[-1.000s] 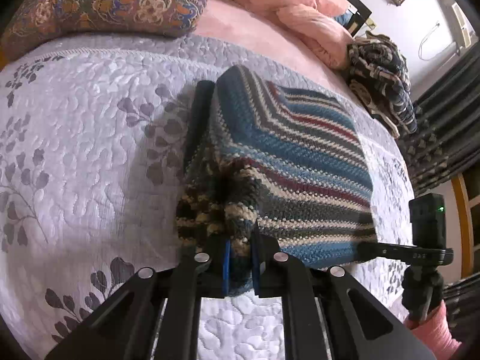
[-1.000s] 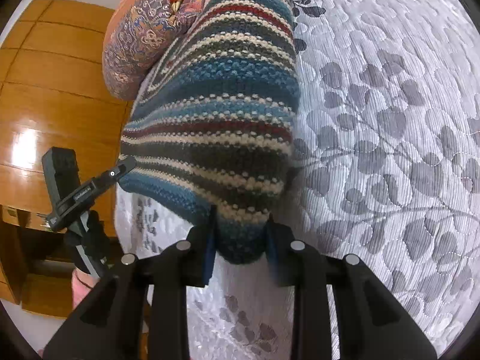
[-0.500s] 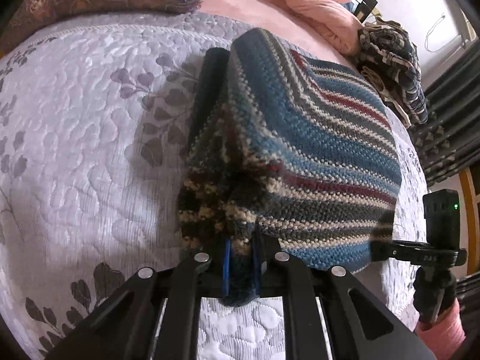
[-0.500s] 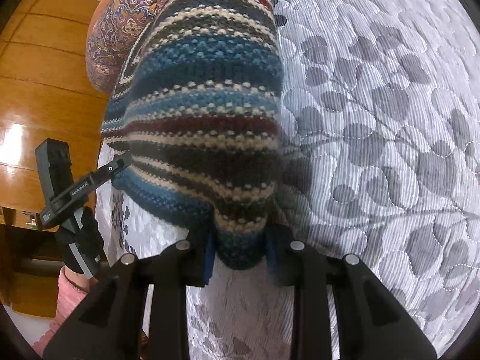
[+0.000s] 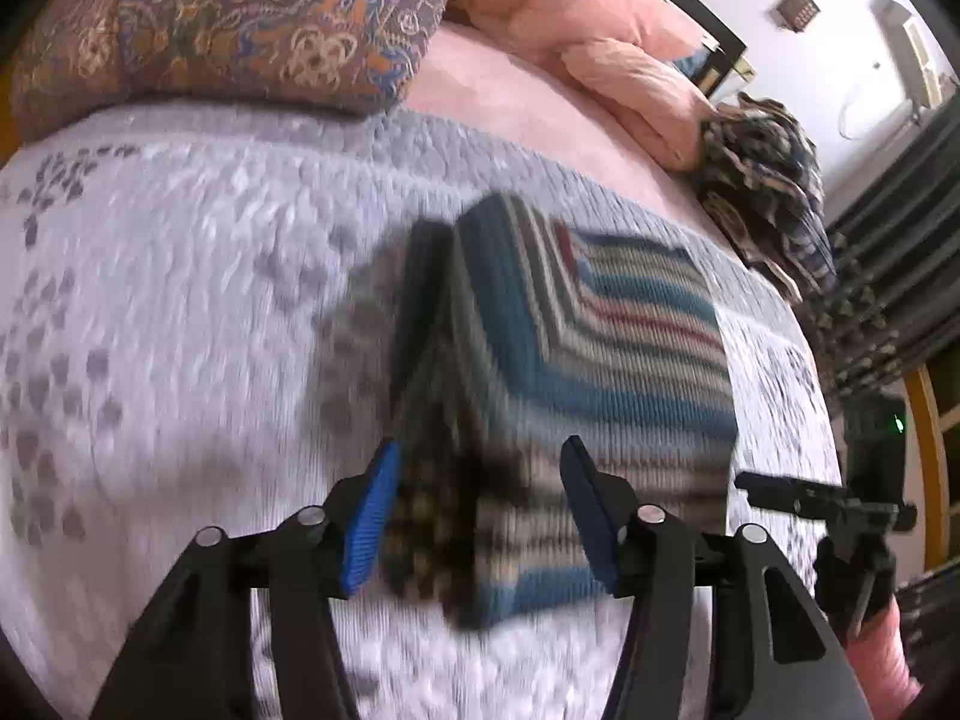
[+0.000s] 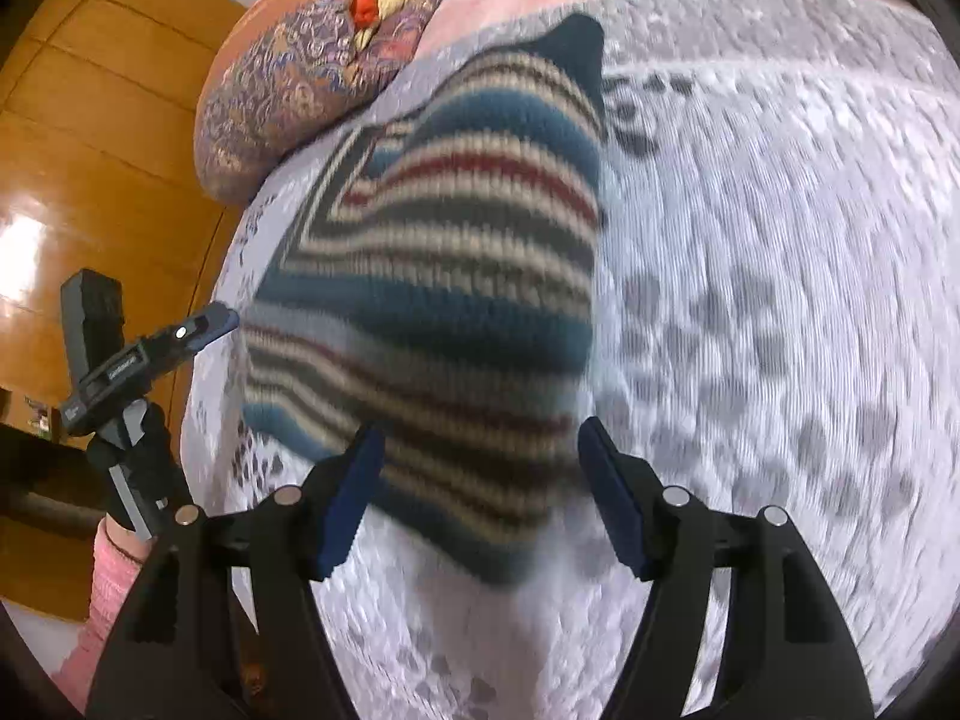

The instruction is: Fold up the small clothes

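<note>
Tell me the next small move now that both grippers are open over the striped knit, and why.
Probably draw both grippers straight back, clear of the striped knit. The left gripper and right gripper both stand open with the folded piece lying loose on the quilt, nothing pinched. Its near edge sits between the fingers, so lifting away cleanly should avoid snagging the fold.

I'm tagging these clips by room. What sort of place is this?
Most likely a bedroom: a quilted bedspread covers a bed with a patterned pillow at its head, and dark curtains hang nearby.
</note>
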A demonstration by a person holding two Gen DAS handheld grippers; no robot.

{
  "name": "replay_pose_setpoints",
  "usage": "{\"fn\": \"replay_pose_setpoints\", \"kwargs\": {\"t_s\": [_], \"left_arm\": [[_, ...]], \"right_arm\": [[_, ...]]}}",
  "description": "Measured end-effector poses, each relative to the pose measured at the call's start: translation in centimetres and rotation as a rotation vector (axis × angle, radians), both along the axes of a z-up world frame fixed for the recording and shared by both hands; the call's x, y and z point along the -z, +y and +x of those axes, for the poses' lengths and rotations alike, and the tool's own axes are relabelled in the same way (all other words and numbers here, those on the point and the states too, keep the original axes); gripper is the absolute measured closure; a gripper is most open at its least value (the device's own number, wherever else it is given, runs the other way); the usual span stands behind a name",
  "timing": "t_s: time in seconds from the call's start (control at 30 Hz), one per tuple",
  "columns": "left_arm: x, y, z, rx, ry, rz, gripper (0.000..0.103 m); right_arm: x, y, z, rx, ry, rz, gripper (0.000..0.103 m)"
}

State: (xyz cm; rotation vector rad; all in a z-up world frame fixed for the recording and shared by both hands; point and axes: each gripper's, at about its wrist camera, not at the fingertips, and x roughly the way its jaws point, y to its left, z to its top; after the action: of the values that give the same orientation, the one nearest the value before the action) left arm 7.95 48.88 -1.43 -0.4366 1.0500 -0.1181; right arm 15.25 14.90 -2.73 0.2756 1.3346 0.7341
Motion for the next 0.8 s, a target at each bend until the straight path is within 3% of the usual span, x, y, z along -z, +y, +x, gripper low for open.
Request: {"fn": "replay_pose_setpoints", "kwargs": {"t_s": [0.13,0.23,0.3,0.37,0.47,0.6,0.8], "left_arm": [[2.2,0.2,4.8,-0.049,0.065,-0.019,0.045],[3.2,0.0,6.5,-0.053,0.070,-0.063,0.045],[3.6,-0.4,7.4,-0.055,0.072,-0.050,0.048],[3.9,-1.0,8.1,-0.050,0.079,-0.045,0.083],[2.9,-1.6,7.7,-0.067,0.029,-0.004,0.092],[1.5,-0.1,5.7,-0.099,-0.041,-0.028,0.094],[4.6,1.6,6.2,-0.098,0.022,-0.041,0.093]], "right_arm": [[1.0,0.9,1.9,-0.002,0.013,-0.013,0.036],[1.7,1.7,2.6,-0.010,0.012,-0.034,0.034],[1.9,1.9,2.7,-0.013,0.010,-0.033,0.033],[2.1,1.9,2.8,-0.012,0.008,-0.031,0.033],[2.2,1.8,2.8,-0.011,0.002,-0.033,0.033],[2.0,2.2,2.4,-0.025,-0.028,-0.051,0.033],[2.1,3.1,2.1,-0.032,-0.055,-0.085,0.033]]}}
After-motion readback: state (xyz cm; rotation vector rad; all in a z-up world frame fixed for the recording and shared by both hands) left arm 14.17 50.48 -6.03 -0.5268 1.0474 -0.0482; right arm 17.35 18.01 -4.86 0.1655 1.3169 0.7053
